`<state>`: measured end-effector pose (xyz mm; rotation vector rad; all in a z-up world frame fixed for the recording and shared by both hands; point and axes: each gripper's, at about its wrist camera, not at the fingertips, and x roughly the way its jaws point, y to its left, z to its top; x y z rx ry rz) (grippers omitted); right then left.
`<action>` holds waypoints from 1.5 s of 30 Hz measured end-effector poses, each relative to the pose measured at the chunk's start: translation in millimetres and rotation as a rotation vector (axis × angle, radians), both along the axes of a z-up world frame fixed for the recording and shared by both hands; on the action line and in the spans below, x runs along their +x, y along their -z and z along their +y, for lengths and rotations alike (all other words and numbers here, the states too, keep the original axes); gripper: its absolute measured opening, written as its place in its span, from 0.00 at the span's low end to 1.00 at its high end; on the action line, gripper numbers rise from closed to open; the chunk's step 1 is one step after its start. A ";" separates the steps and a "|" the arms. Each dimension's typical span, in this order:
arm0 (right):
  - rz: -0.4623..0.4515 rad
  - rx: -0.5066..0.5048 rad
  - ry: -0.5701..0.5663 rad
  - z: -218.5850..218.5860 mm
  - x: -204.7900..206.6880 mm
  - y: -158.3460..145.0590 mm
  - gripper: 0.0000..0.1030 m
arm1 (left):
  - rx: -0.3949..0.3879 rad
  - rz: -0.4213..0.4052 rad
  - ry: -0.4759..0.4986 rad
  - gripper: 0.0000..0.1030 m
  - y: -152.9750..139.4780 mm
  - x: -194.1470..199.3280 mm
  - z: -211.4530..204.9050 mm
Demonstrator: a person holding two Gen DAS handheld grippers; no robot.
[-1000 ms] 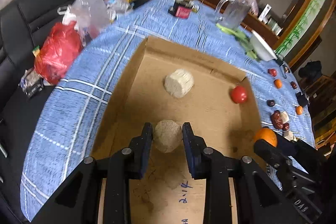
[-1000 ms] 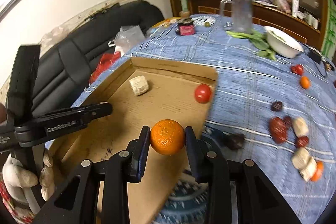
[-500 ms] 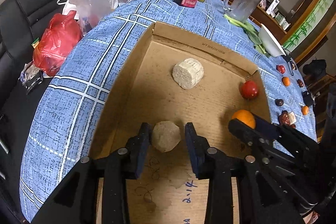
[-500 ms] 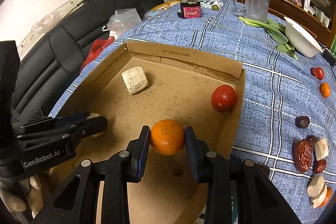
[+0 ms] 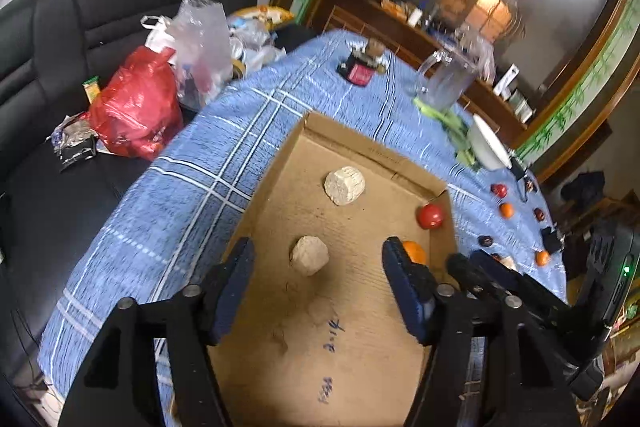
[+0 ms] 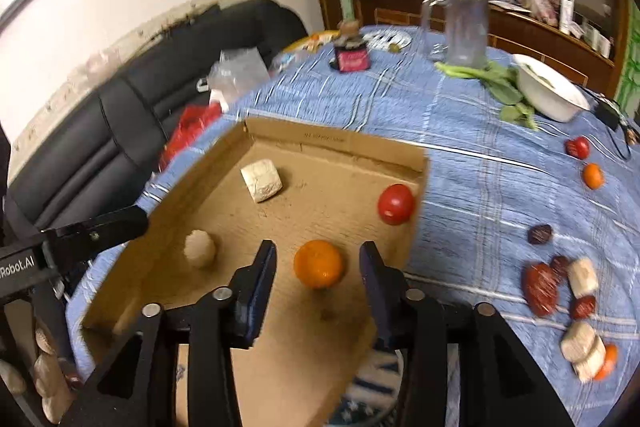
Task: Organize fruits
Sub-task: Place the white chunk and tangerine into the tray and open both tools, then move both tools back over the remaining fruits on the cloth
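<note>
A shallow cardboard box [image 5: 362, 147] [image 6: 336, 139] lies on the blue checked tablecloth. In it are a pale cut chunk [image 5: 345, 185] [image 6: 262, 180], a rounder pale piece [image 5: 309, 255] [image 6: 199, 248], a red tomato [image 5: 430, 215] [image 6: 395, 204] and an orange [image 6: 319, 263] [image 5: 414, 251]. My left gripper [image 5: 316, 263] is open, with the rounder pale piece lying free between its fingers. My right gripper [image 6: 318, 263] is open, with the orange resting on the box floor between its fingers.
Loose small fruits and pale chunks [image 6: 580, 279] lie on the cloth right of the box. A white bowl [image 6: 550, 93], green leaves [image 6: 500, 83], a glass jug [image 6: 464, 27] and a small jar [image 6: 351, 53] stand at the back. Plastic bags [image 5: 136, 107] lie on the black sofa at left.
Both grippers opened. The left one let go of the rounder pale piece and the right one let go of the orange, both now resting in the box. Both grippers drew back a little.
</note>
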<state>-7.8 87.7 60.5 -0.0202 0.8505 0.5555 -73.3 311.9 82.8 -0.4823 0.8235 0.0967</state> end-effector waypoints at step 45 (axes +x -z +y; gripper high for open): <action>0.119 0.123 0.487 -261.4 -42.8 29.6 0.61 | 0.049 0.081 0.376 0.67 34.2 -25.4 -197.8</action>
